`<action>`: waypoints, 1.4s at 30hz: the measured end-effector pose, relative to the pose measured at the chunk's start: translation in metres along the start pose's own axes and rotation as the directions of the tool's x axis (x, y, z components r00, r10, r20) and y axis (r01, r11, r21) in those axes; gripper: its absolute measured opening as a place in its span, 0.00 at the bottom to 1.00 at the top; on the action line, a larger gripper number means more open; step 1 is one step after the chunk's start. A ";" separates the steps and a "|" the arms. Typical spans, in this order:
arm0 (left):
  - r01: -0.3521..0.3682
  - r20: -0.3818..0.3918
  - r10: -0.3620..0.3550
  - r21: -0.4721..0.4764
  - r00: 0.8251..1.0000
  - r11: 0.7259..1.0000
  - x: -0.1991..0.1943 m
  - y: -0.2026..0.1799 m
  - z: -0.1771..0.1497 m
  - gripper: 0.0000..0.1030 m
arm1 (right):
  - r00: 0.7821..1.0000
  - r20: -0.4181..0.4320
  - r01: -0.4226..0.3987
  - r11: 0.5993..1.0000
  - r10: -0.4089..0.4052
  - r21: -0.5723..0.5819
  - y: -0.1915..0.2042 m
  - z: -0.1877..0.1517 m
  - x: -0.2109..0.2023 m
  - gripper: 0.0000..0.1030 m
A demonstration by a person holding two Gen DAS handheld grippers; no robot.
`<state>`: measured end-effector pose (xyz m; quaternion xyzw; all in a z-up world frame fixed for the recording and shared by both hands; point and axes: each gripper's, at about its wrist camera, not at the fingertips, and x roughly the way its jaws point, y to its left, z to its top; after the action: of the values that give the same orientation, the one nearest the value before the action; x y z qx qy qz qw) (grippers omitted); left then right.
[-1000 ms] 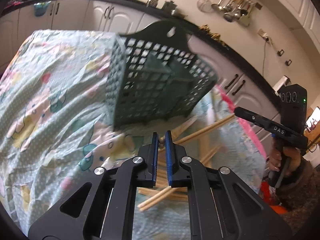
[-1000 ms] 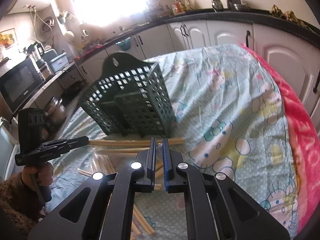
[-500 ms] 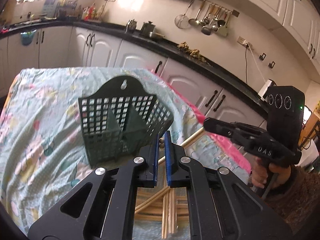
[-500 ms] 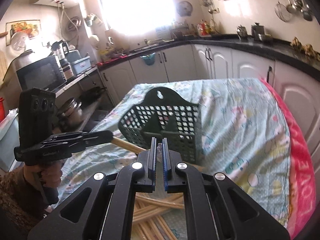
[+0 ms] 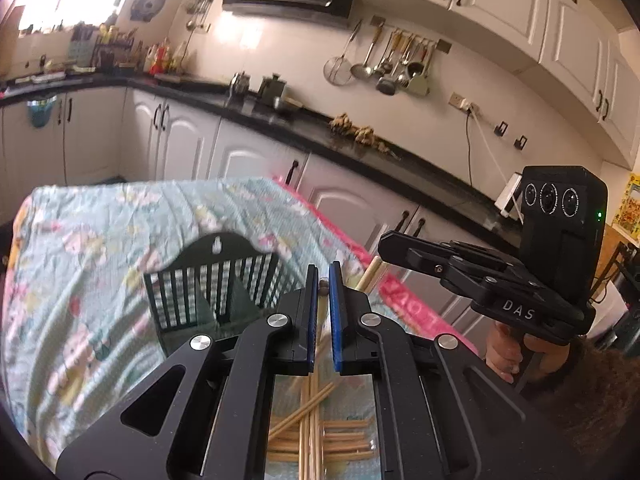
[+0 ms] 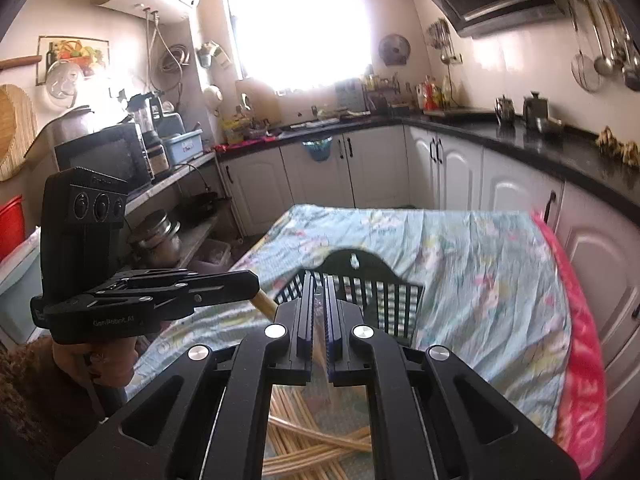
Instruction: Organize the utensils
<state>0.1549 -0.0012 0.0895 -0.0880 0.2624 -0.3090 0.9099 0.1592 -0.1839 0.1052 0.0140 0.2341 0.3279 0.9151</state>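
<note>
A dark green perforated utensil basket [image 5: 216,284] [image 6: 384,300] stands upright on the cloth-covered table. My left gripper [image 5: 323,280] is shut on a wooden chopstick [image 5: 320,328], raised above the table in front of the basket; the right wrist view shows the left gripper [image 6: 252,280] with that chopstick [image 6: 266,304] sticking out. The right gripper [image 6: 318,284] is shut on another chopstick [image 6: 319,344], at the same height; the left wrist view shows the right gripper [image 5: 384,246] with its chopstick [image 5: 370,276]. Several loose chopsticks [image 5: 316,432] [image 6: 312,440] lie crossed on the table below both grippers.
The table wears a teal cartoon-print cloth [image 5: 80,280] with a pink edge [image 6: 580,340] on the right. White cabinets and a black counter [image 5: 280,116] ring the room. A hand [image 5: 504,352] holds the right gripper, another hand [image 6: 96,360] the left.
Both grippers have risen from just above the table, each carrying its chopstick, and levelled out. The basket and the chopstick pile now sit lower in both views.
</note>
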 end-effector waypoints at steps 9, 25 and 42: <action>-0.032 0.112 0.025 0.060 0.993 0.998 -0.030 -0.018 0.064 0.03 | 0.994 0.110 0.010 0.998 -0.004 -0.057 0.008 0.060 -0.022 0.05; -0.121 0.123 0.116 0.029 0.986 0.992 0.001 0.006 0.111 0.03 | 0.986 0.162 0.050 0.999 -0.047 -0.014 -0.013 0.106 0.013 0.04; -0.089 0.081 0.092 -0.042 0.992 0.995 0.037 0.037 0.090 0.03 | 0.993 0.117 0.022 0.998 -0.028 0.052 -0.018 0.080 0.057 0.05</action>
<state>0.2465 0.0052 0.1382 -0.1061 0.2340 -0.2584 0.9313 0.2433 -0.1529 0.1490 0.0535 0.1880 0.3090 0.9307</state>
